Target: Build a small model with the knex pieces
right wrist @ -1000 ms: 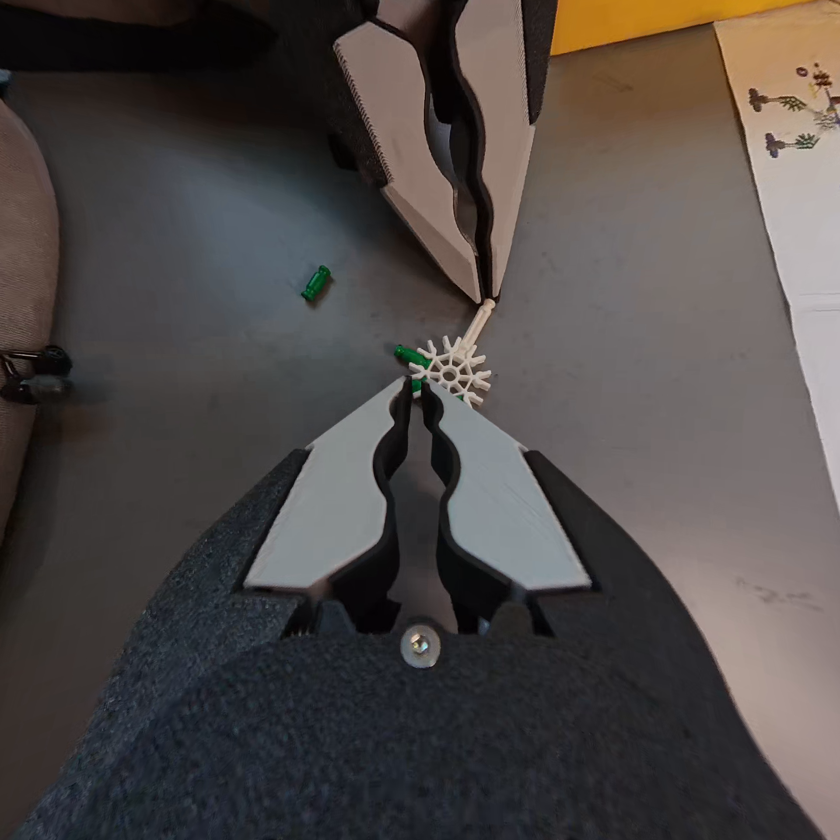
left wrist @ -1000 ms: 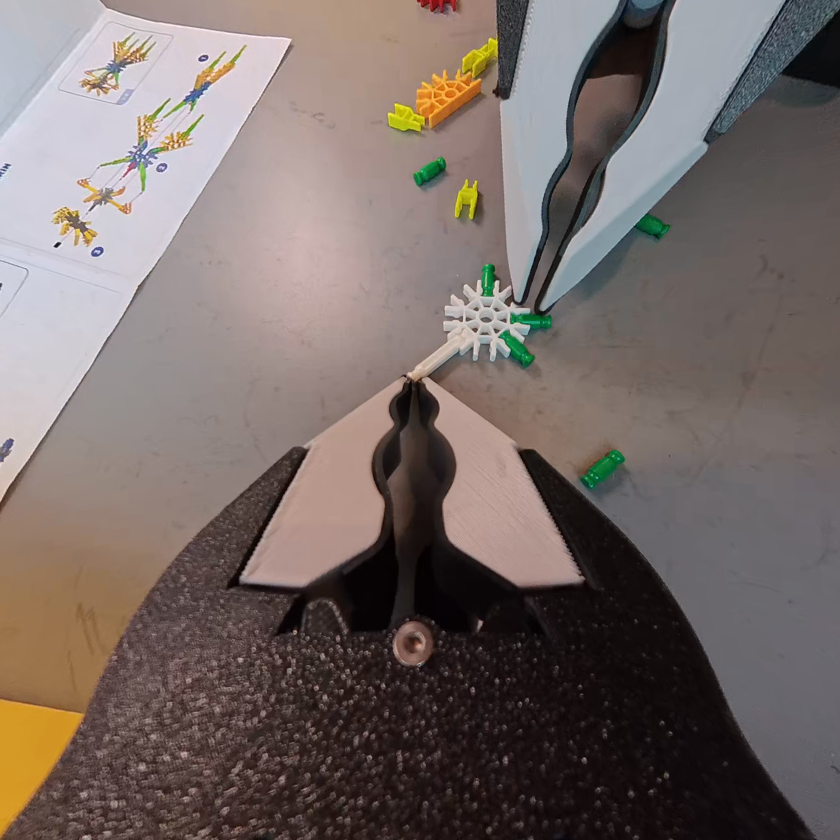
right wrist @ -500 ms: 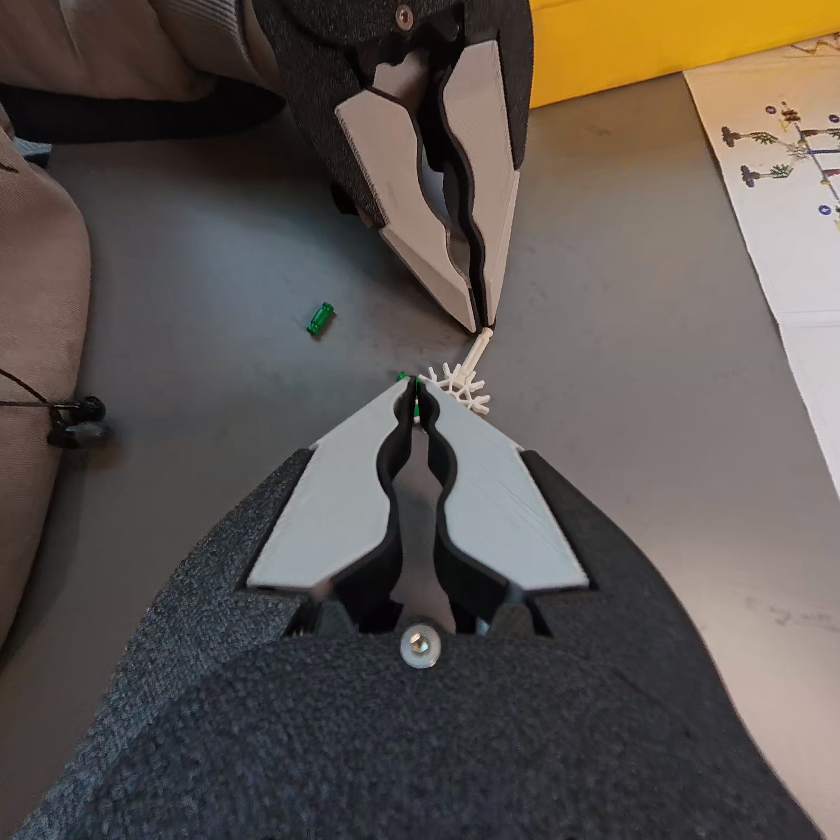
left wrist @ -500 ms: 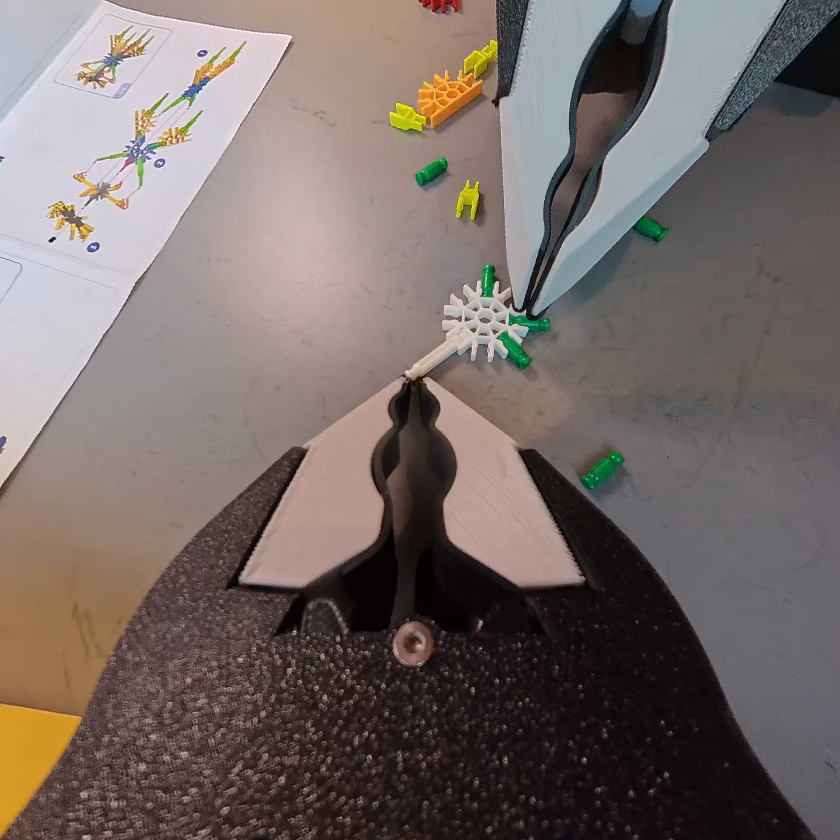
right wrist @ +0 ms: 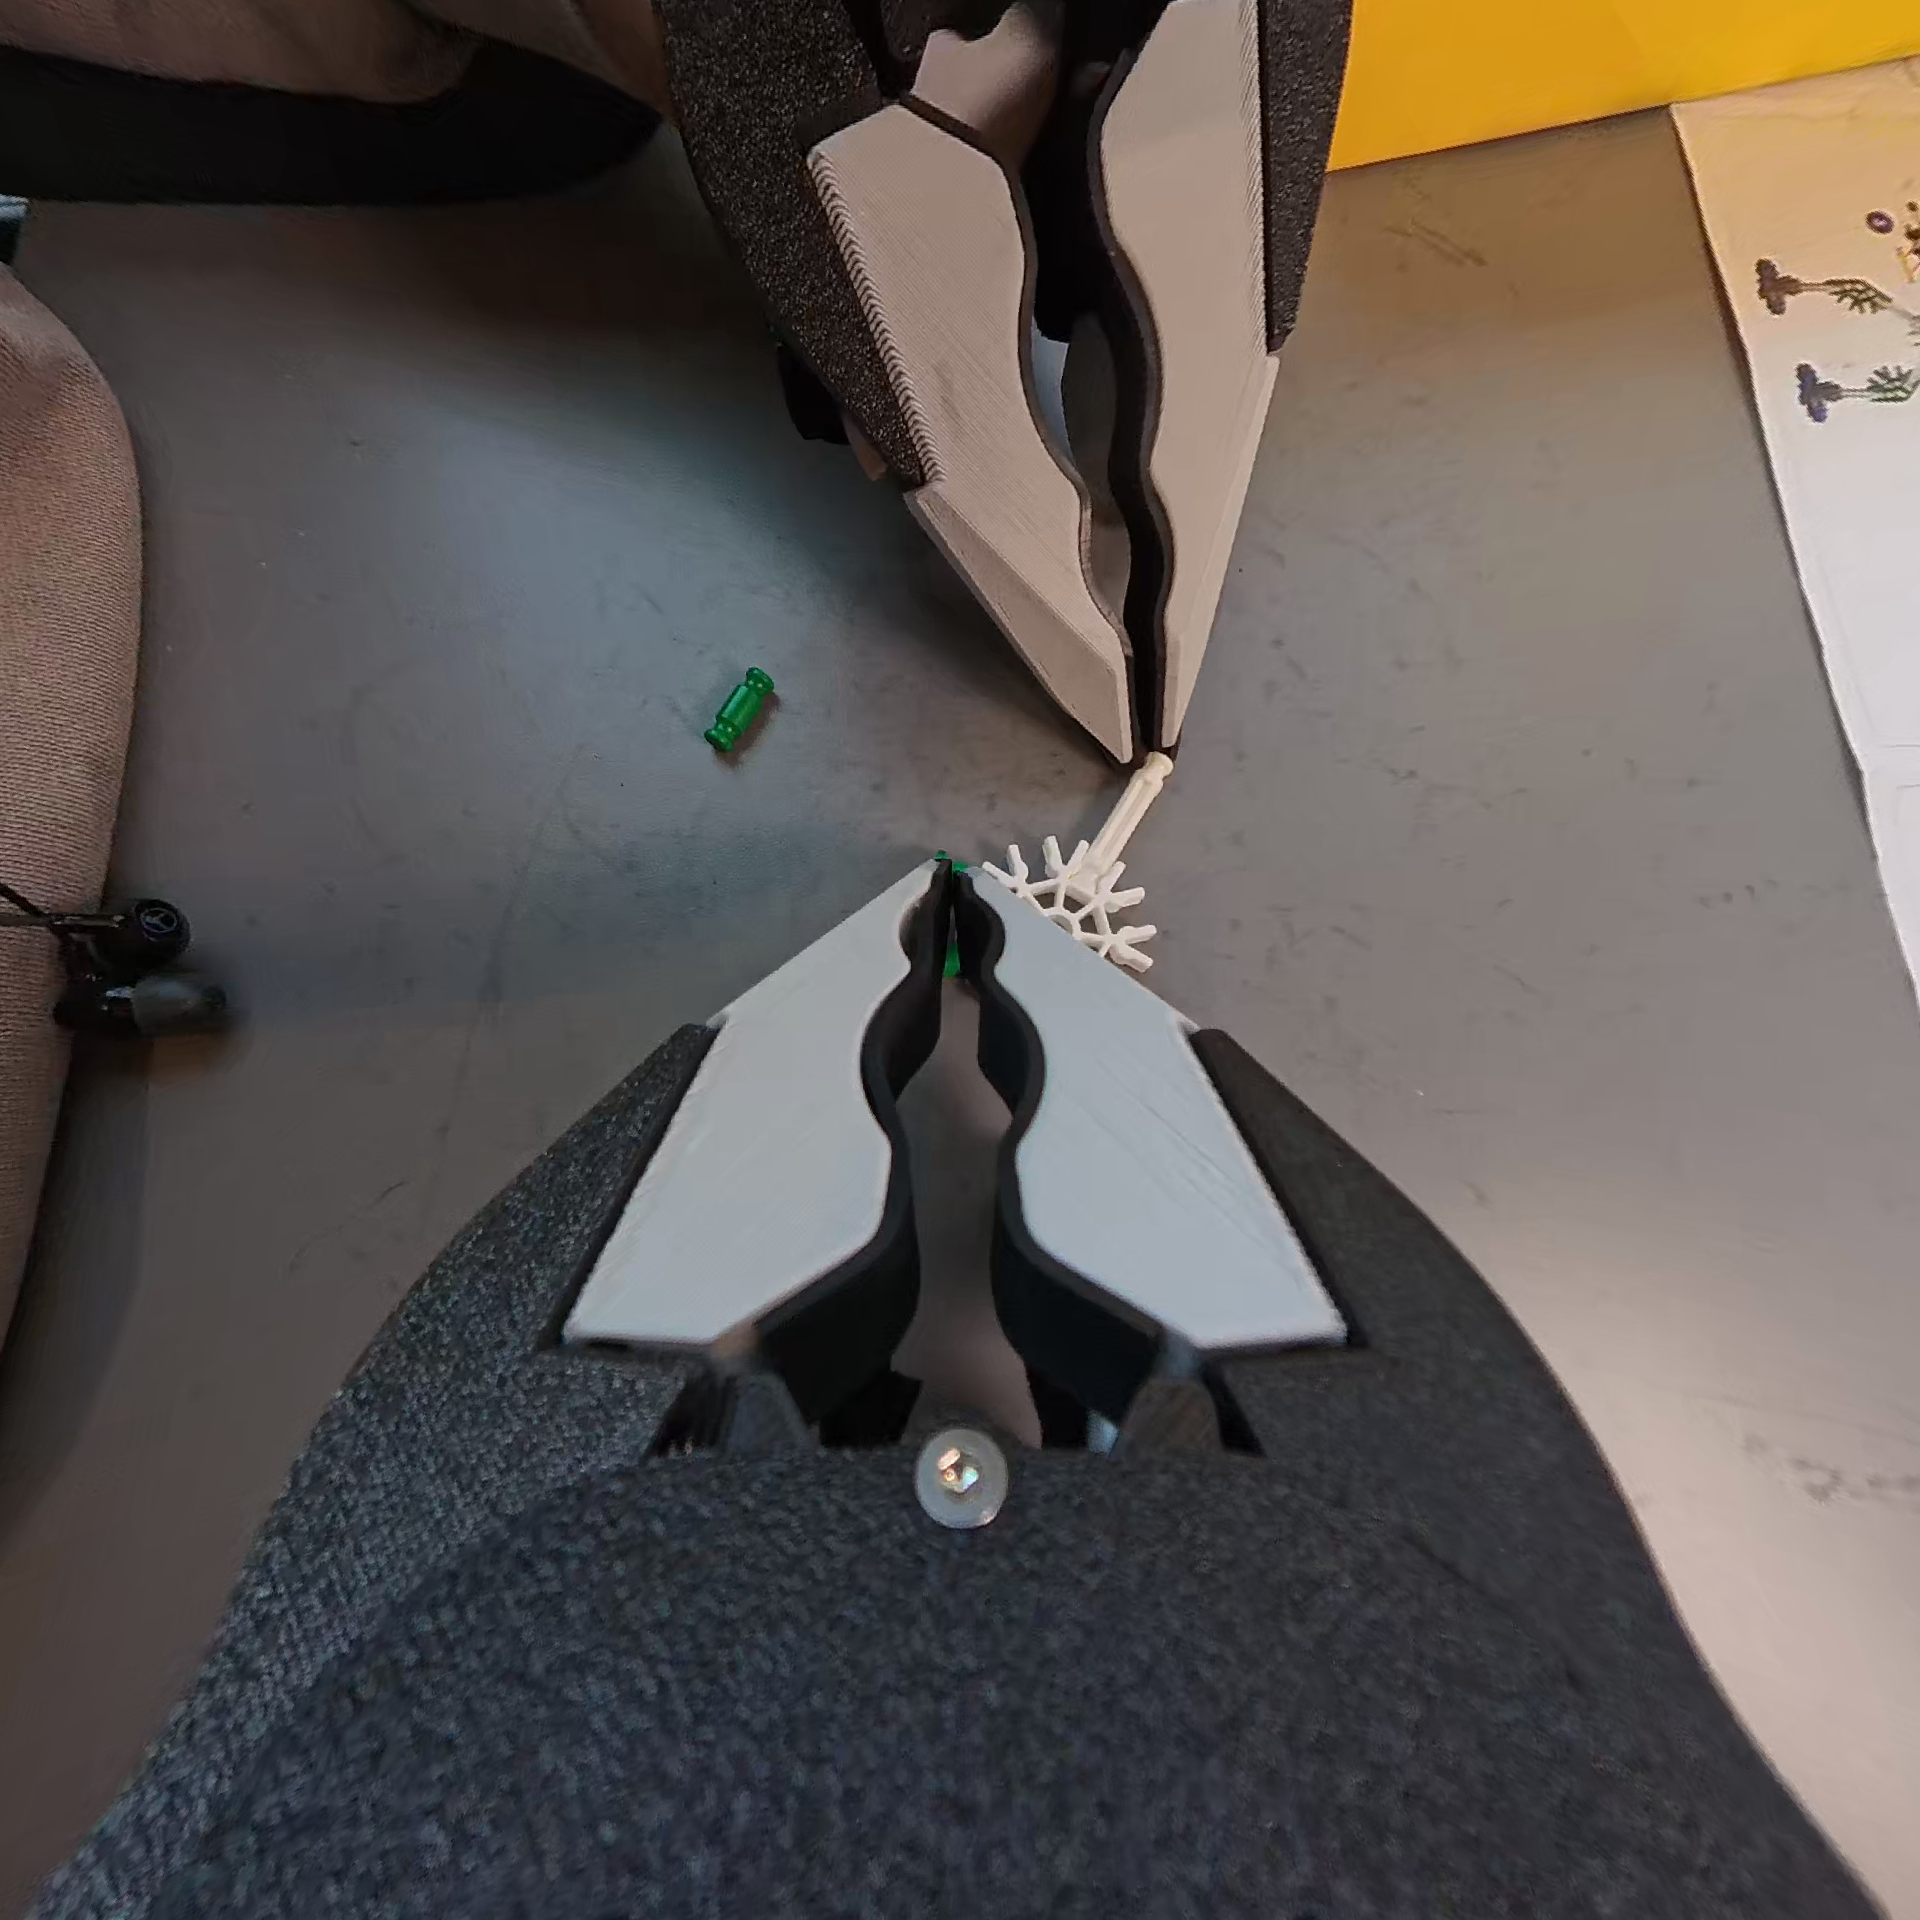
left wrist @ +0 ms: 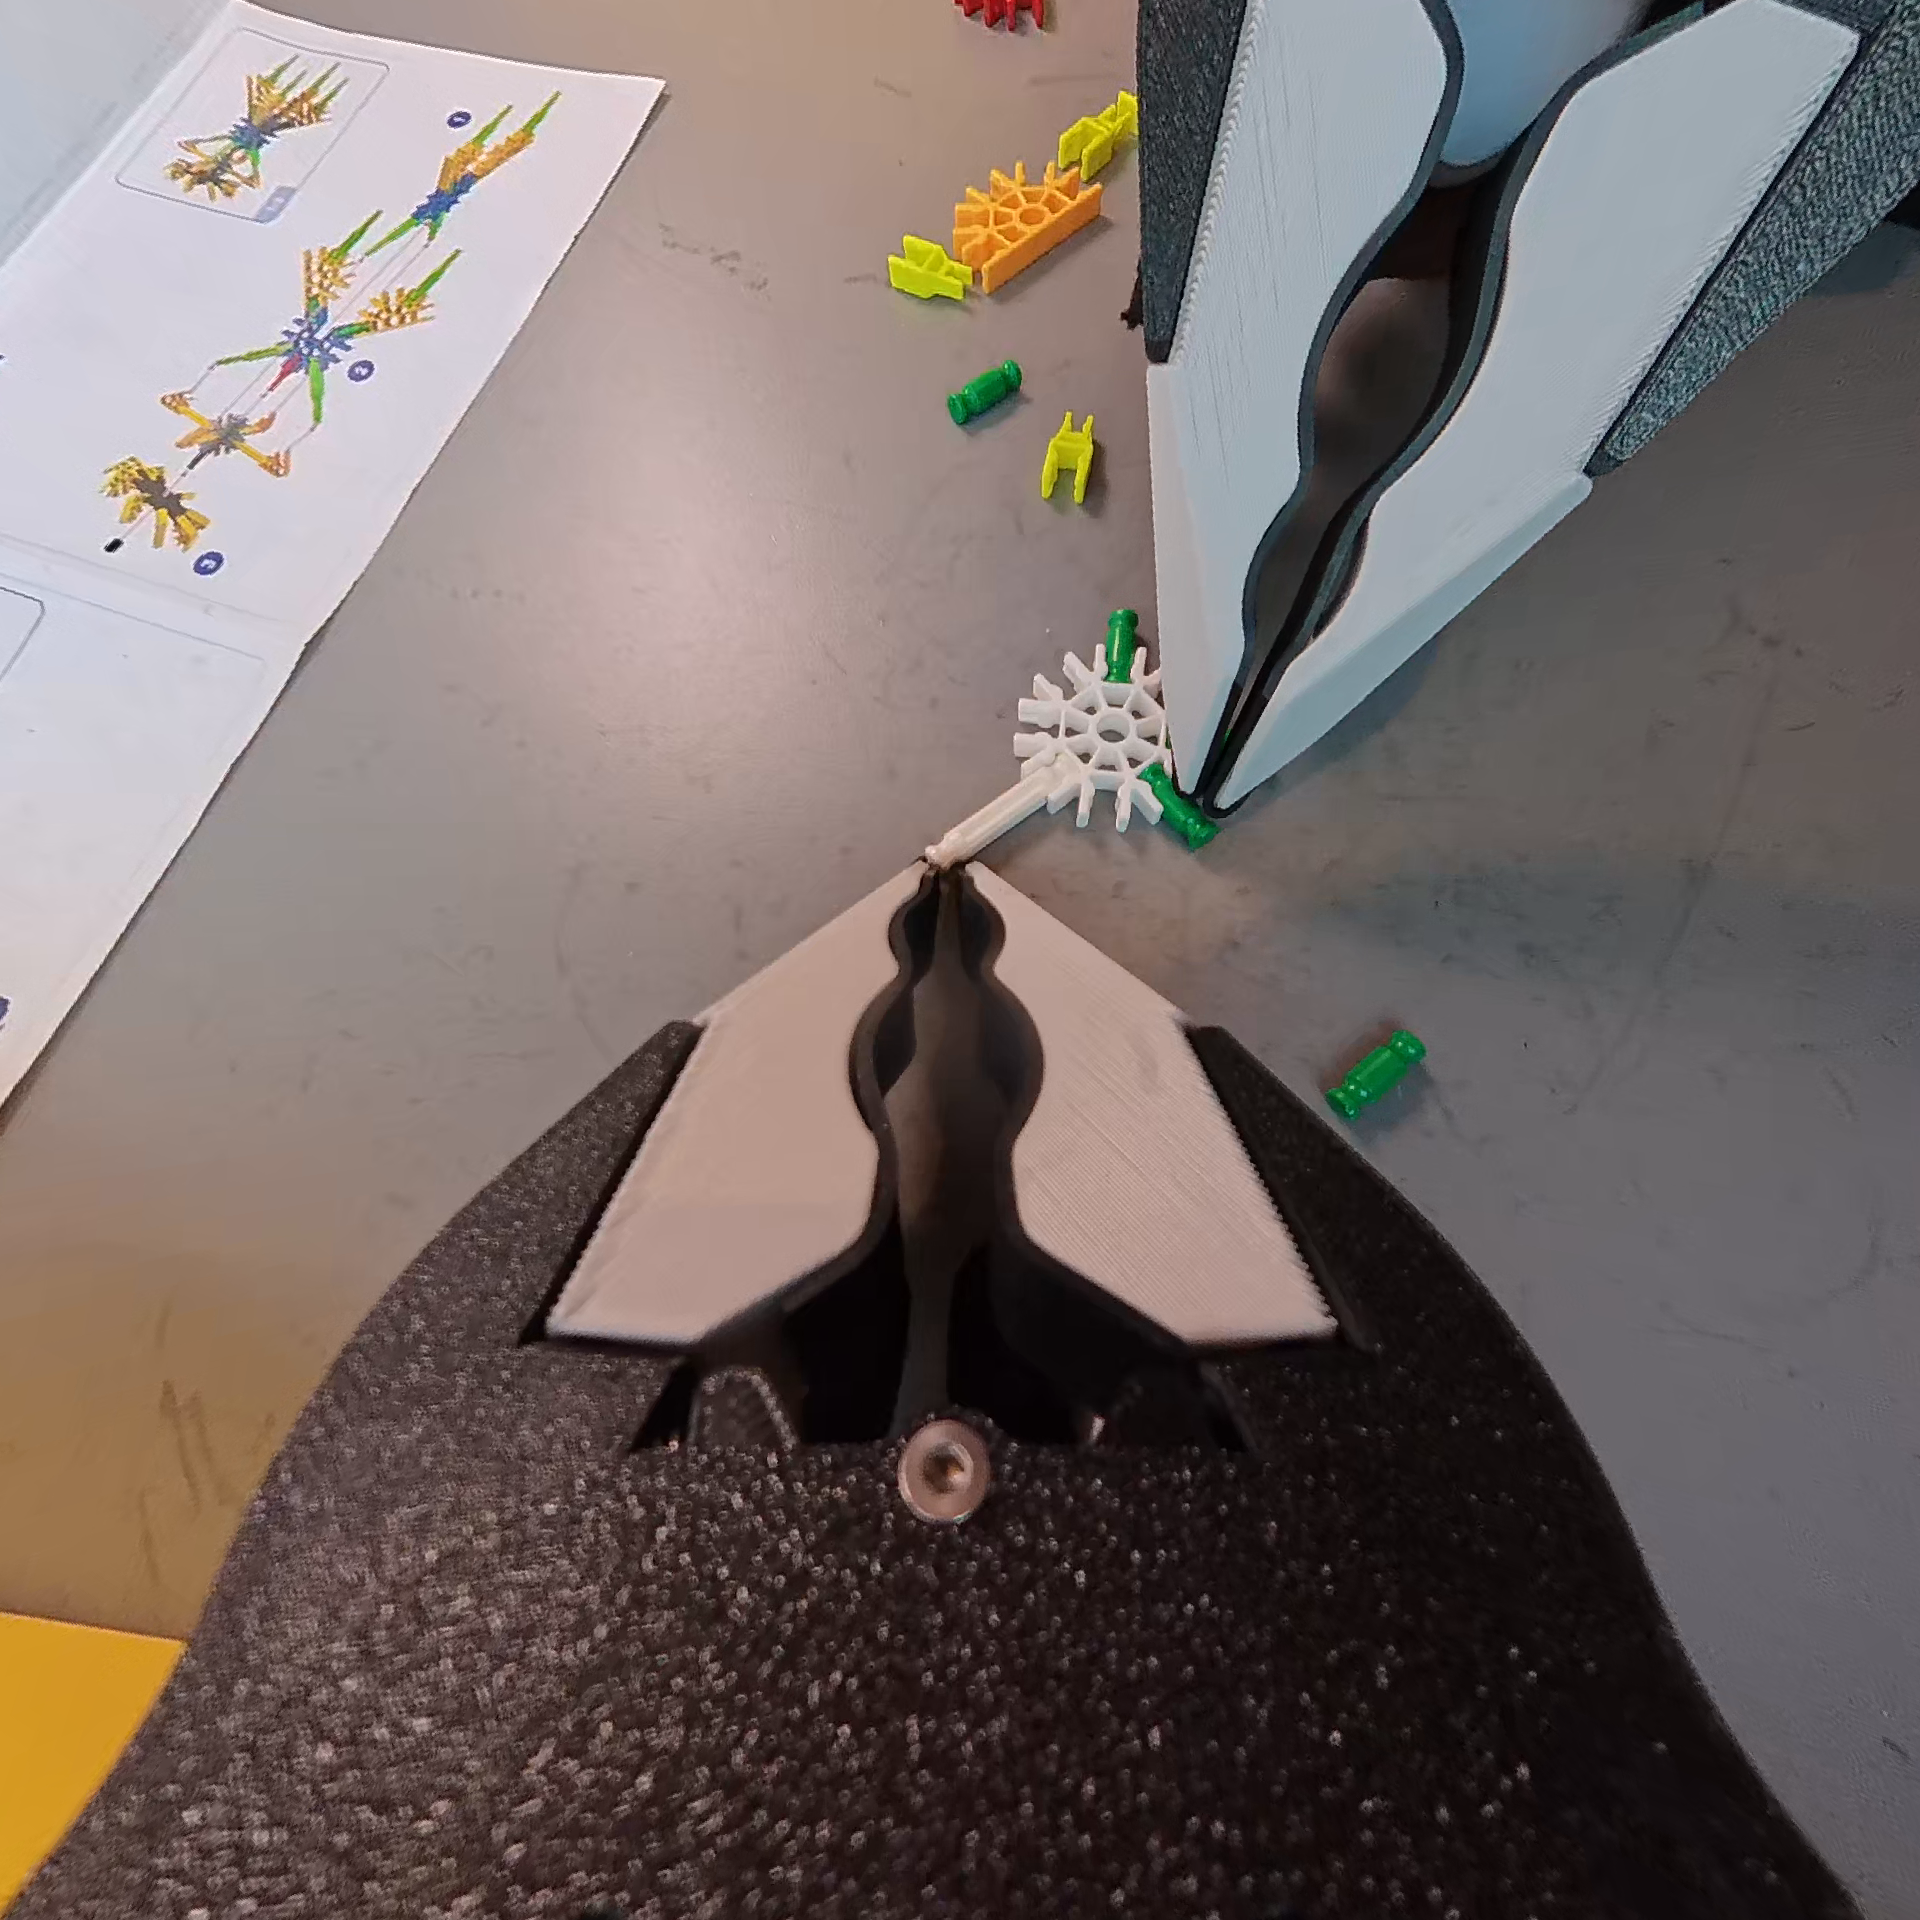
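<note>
White rod (left wrist: pixel 992 823) pinched in left hand-held gripper (left wrist: pixel 943 871) tips.

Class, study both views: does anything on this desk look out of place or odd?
Only the black earbuds at the desk's edge, unlike the scattered building pieces. Each hand-held gripper, left and right, pinches one end of the white snowflake connector assembly.

Instr. sheet (left wrist: pixel 260 343), loose green pegs (left wrist: pixel 1374 1074), yellow clips (left wrist: pixel 1068 470), orange connector (left wrist: pixel 1023 223) on grey table (left wrist: pixel 623 675).

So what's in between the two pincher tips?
The white snowflake wheel with its white rod. The left gripper pinches the rod's end; the right gripper pinches a green peg on the wheel. Both views show it.
</note>
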